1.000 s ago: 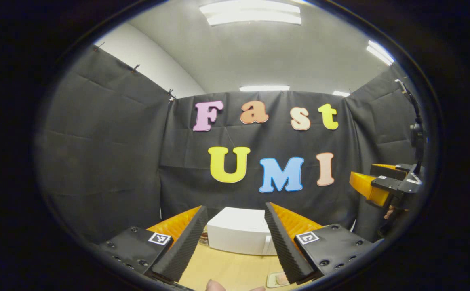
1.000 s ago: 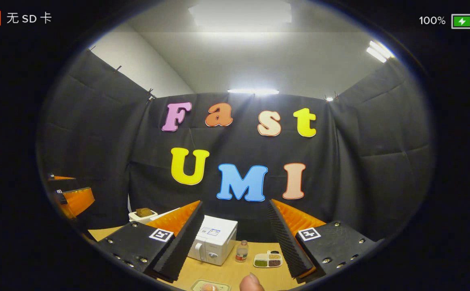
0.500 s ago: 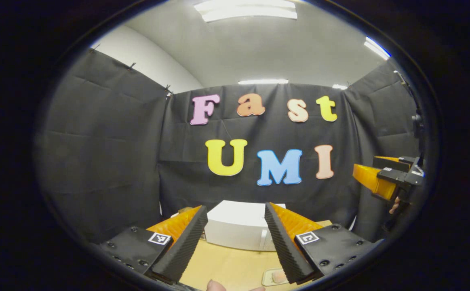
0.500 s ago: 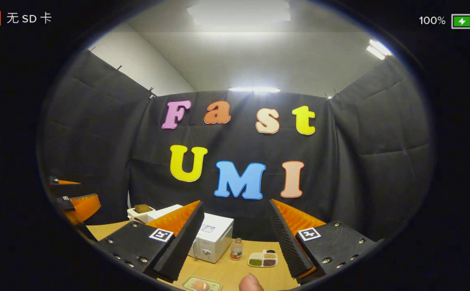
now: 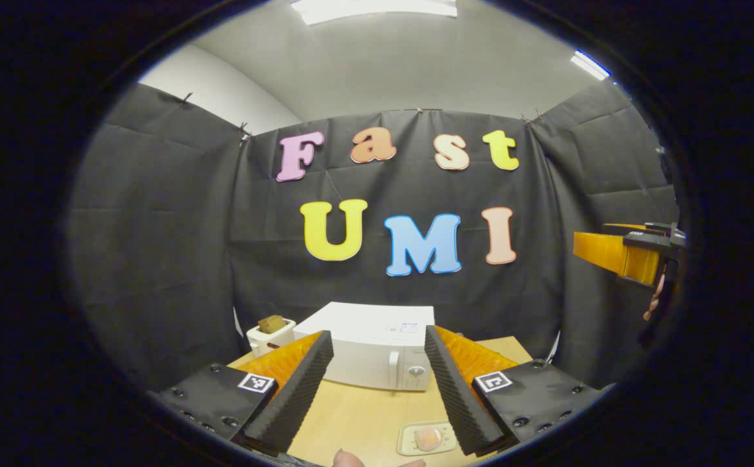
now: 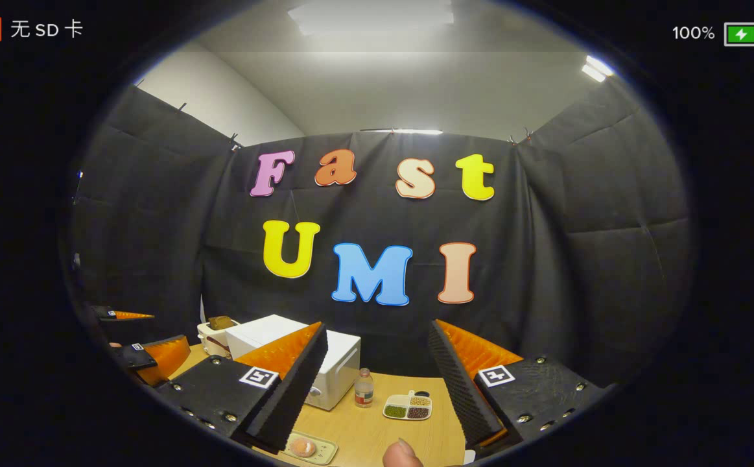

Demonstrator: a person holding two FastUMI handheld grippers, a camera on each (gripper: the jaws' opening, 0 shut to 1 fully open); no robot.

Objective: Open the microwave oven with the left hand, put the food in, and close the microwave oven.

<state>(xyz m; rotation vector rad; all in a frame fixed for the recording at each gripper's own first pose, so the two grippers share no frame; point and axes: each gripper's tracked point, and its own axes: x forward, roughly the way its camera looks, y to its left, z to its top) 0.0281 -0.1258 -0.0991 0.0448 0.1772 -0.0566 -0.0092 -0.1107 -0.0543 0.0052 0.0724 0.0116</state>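
One microwave oven, white, door shut, at the back of the counter, framed between the left tongs' fingers. Lower in both views than half a second ago, with more of the counter showing: both cameras tilting down toward the work, so approach phase only, door not yet touched. Handle and dial on the oven's right side, facing the left tongs; jaws wide apart, holding nothing. Food round, pale orange, in a small pale tray on the counter just in front of the oven, untouched. Right tongs likewise spread wide, empty, held well above the counter. Further out: toaster with a brown slice in its slot, left of the oven; small bottle; divided dish with green and dark grains in separate compartments.
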